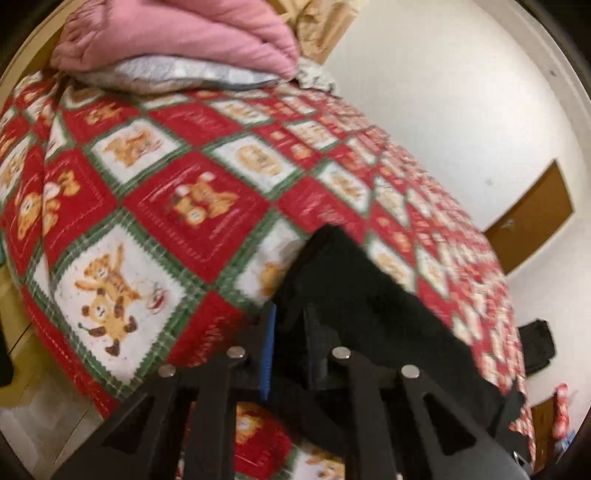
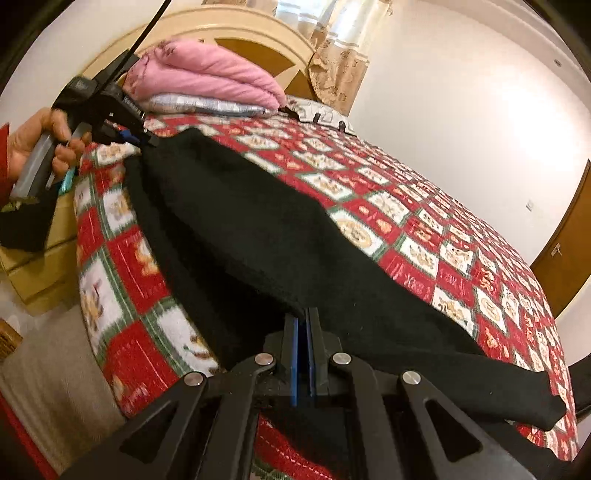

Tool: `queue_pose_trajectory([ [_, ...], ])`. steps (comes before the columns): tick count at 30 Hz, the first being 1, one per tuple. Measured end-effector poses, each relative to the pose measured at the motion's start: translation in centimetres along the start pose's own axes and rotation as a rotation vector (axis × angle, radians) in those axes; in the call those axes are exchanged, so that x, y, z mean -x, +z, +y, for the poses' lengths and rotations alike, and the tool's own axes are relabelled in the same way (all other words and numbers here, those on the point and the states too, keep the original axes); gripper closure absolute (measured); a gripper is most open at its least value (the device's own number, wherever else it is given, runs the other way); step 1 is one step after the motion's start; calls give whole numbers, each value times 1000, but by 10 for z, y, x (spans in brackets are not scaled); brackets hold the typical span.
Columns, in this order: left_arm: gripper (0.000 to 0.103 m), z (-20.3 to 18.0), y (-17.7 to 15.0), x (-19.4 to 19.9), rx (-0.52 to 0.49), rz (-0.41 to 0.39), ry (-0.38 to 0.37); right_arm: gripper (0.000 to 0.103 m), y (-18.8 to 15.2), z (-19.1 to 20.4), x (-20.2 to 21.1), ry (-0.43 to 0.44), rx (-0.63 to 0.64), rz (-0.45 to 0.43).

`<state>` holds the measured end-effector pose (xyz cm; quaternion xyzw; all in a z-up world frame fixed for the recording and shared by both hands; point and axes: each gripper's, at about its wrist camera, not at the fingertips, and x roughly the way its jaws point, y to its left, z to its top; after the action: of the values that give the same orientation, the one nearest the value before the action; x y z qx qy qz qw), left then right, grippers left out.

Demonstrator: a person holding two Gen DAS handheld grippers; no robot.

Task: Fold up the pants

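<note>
Black pants [image 2: 258, 229] lie stretched along the near edge of a bed with a red, green and white teddy-bear quilt [image 2: 424, 229]. My right gripper [image 2: 303, 317] is shut on the pants' near edge. My left gripper [image 2: 147, 142] shows at the far left of the right wrist view, held by a hand, shut on the other end of the pants. In the left wrist view the left gripper [image 1: 291, 314] is closed on black pants fabric [image 1: 354, 291] that trails to the right over the quilt [image 1: 166, 192]. One leg end [image 2: 532, 406] lies at the right.
A folded pink blanket [image 2: 207, 79] on a grey pillow [image 2: 207, 105] sits at the bed's head by a cream headboard [image 2: 236, 29]. White wall [image 2: 461, 92] and a brown door [image 2: 569, 240] are to the right. Floor [image 2: 44, 387] lies lower left.
</note>
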<state>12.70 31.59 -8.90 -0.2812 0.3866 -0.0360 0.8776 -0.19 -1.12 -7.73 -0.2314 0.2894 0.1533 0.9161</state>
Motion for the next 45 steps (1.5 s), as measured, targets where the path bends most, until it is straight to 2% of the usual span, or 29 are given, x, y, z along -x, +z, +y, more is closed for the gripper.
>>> queue_pose_trajectory([
  [4,89,-13,2,18,-51,-20,-16,100,11,-4,14,18,-2,-30],
  [7,89,-13,-1,24,-52,-1,-14,100,10,-3,20,54,9,-24],
  [11,89,1,-14,21,-78,17,66,100,-4,6,15,74,41,17],
  [14,89,15,-20,6,-40,51,105,100,-16,14,-3,105,49,70],
  [16,85,16,-22,-1,-45,46,136,99,-24,20,-15,98,86,91],
  [18,79,9,-21,0,-78,32,184,99,-25,24,-11,72,106,59],
  [21,73,-4,-18,8,-125,11,348,96,-22,20,-12,86,87,79],
  [22,72,-10,-17,14,-141,-15,430,91,-20,18,-11,99,78,86],
  [23,72,-14,-17,19,-156,-42,485,79,-18,12,-8,133,55,91],
  [24,72,-20,-17,25,-176,-78,522,70,-13,2,-1,223,0,80],
  [25,71,-29,-17,32,-196,-110,526,50,-10,-4,3,280,-36,68],
  [26,69,-33,-17,36,-207,-121,505,38,-5,-13,9,342,-85,51],
  [29,65,-55,-18,31,-215,-99,348,37,19,-47,21,455,-210,-30],
  [31,65,-74,-26,16,-247,-71,261,37,38,-70,14,451,-273,-59],
  [35,65,-101,-46,-12,-299,-33,226,36,66,-101,-29,458,-411,-85],
  [38,65,-111,-66,-23,-327,-10,222,36,80,-107,-78,496,-457,-16],
  [40,64,-114,-81,-25,-356,-15,252,36,81,-99,-110,543,-478,53],
  [42,64,-111,-88,-24,-369,-47,254,36,77,-88,-126,601,-502,107],
  [45,63,-107,-93,-19,-364,-67,251,36,69,-67,-116,619,-478,122],
])
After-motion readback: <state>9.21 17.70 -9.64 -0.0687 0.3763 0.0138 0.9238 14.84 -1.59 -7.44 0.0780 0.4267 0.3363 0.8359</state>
